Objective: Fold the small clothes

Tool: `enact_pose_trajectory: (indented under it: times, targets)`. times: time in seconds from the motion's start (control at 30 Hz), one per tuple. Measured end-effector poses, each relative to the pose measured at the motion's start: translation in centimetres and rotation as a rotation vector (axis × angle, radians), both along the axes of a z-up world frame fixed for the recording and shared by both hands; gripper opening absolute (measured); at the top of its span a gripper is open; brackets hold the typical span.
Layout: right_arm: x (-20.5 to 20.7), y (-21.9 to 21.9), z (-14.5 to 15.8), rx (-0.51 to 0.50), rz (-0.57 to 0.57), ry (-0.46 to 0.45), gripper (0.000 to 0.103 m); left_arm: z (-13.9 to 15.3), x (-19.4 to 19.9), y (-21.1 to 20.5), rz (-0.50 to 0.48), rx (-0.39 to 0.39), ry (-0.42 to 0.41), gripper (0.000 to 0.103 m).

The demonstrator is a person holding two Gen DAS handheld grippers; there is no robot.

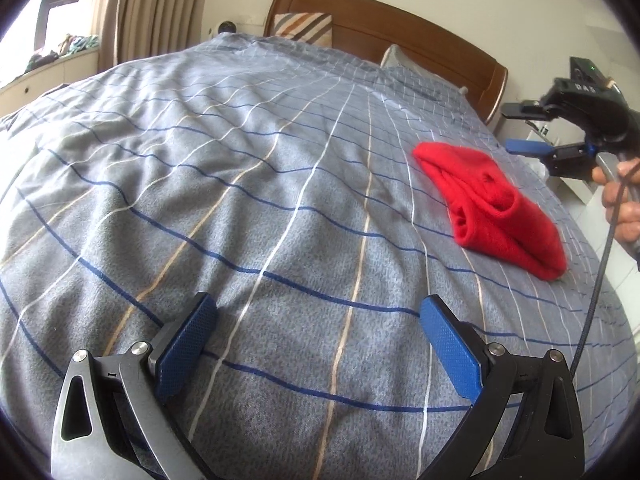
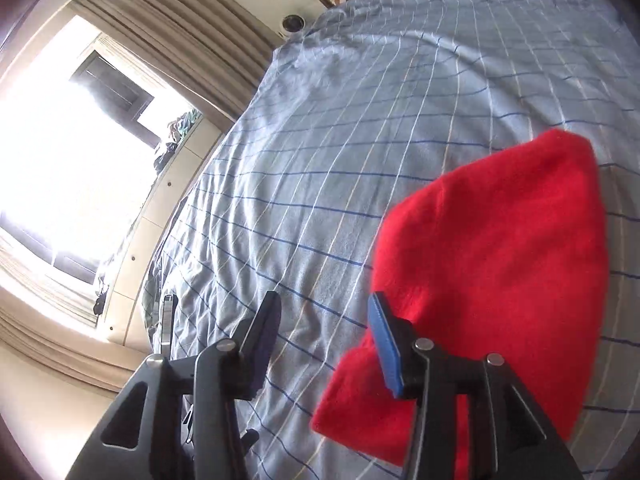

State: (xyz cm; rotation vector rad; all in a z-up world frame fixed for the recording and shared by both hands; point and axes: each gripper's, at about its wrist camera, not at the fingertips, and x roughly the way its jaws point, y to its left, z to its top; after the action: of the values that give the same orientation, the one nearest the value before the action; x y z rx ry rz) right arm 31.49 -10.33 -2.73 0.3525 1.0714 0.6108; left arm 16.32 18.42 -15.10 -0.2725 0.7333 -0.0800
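Note:
A small red knitted garment (image 1: 492, 208) lies folded in a compact bundle on the bed's right side; it also shows in the right wrist view (image 2: 492, 272). My left gripper (image 1: 318, 312) is open and empty, low over bare bedspread, to the left of the garment and nearer than it. My right gripper (image 2: 325, 304) is open and empty, hovering just above the garment's near edge, its blue finger (image 2: 386, 348) in front of the red cloth. The right gripper also shows in the left wrist view (image 1: 516, 128), held by a hand beyond the garment.
The bed carries a grey-blue checked bedspread (image 1: 240, 184) with a wooden headboard (image 1: 392, 28) and a striped pillow (image 1: 306, 26). Curtains (image 1: 152, 4) and a bright window (image 2: 52, 152) with a sill lie to the left. A black cable (image 1: 600, 272) hangs at the right.

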Motion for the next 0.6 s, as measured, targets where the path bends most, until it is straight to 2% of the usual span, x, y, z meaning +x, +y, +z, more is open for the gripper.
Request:
enact_pose_trajectory:
  times: [0.07,0.13,0.27,0.33,0.37,0.43,0.53,0.6]
  targets:
    - [-1.7,-1.7,1.2,-0.151,-0.031,-0.07,0.05,0.0,0.0,0.1,0.0,-0.002,0.001,0.102]
    - [-3.3,-2.6,0.8,-0.318,-0.036,-0.119,0.05,-0.1,0.0,0.1,0.0,0.001,0.002,0.102]
    - [-5.7,-1.1,-4.4,-0.406,0.022,-0.11,0.05,-0.3,-0.1,-0.6,0.004,0.042,0.004,0.102]
    - [-6.9,0.7,-6.1,-0.451,0.048,-0.181,0.052,0.0,-0.2,-1.0,0.0,0.068,0.019,0.102]
    - [-7.4,1.3,-6.2,-0.472,0.045,-0.226,0.057,0.4,-0.3,-1.2,-0.003,0.079,0.03,0.102]
    - [-7.8,1.1,-5.1,-0.435,0.023,-0.263,0.057,1.7,-0.8,-1.4,-0.015,0.084,0.027,0.102]
    - [-9.6,-2.7,-1.7,-0.309,-0.052,-0.294,0.057,4.5,-1.5,-2.1,-0.057,0.069,-0.041,0.102]
    - [-11.2,-4.8,-0.6,-0.337,-0.084,-0.335,0.06,5.8,-0.8,-3.3,-0.093,0.059,-0.057,0.102]
